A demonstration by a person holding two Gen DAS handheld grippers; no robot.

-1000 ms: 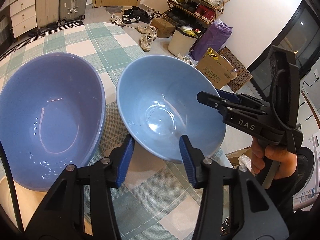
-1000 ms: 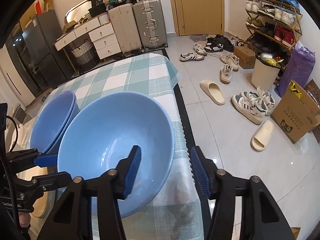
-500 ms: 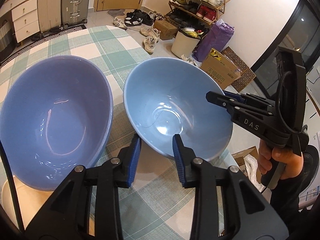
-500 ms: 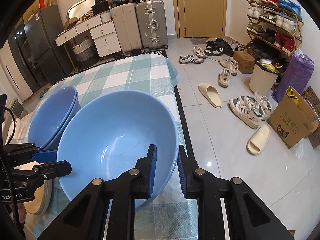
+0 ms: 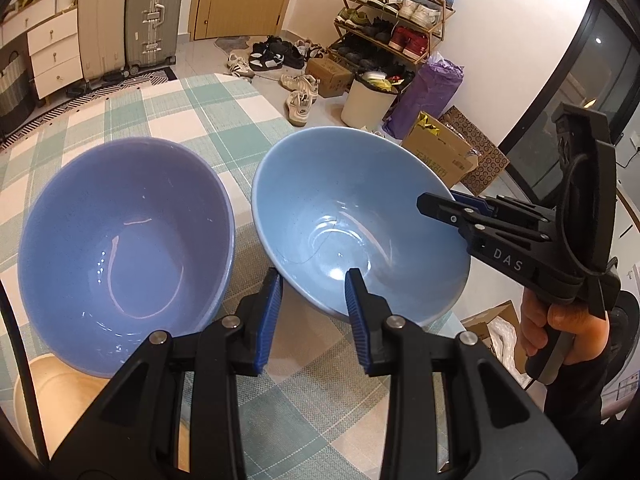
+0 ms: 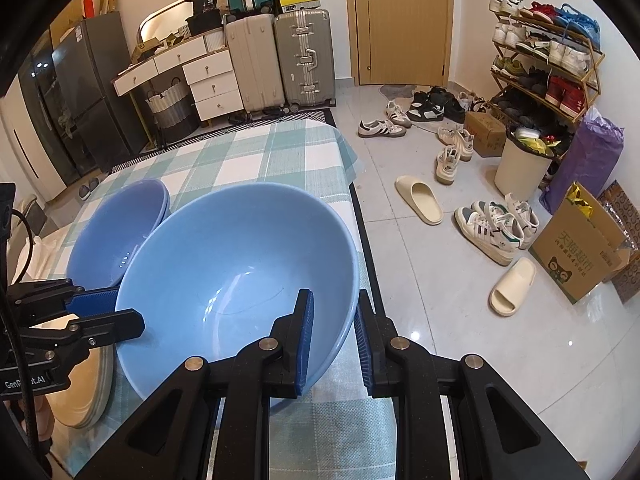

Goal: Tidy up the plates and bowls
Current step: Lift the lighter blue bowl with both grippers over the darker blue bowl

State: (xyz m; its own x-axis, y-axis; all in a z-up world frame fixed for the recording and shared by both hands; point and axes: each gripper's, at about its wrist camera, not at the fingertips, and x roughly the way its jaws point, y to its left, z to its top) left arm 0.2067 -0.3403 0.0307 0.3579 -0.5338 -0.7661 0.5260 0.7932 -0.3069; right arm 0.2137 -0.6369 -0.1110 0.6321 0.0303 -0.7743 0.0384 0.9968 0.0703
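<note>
- Centrally, the light blue bowl [image 5: 360, 220] sat tilted near the table's [image 5: 168, 112] right edge, its rim pinched on two sides.
- At its right rim the right claw [image 6: 334, 336] had just been closing, and its blue pads now pressed the bowl wall from inside and outside.
- At the near rim in the left wrist view, the left claw [image 5: 312, 304] had likewise been closing; its jaws straddled the rim with a gap showing, so I could not tell whether they gripped.
- Just beside it to the left stood the periwinkle bowls [image 5: 124, 240], rims nearly touching; the right wrist view showed two nested there [image 6: 120, 228], which the left wrist view did not.
- Beige plates [image 6: 80, 392] lay stacked at the near left, partly under the bowls.
- Only the left wrist view showed the person's hand [image 5: 560, 328] on the right claw's handle.
- Beyond the table, the floor held a cardboard box [image 6: 580, 256], slippers [image 6: 420, 200] and a shoe rack [image 6: 548, 64].
</note>
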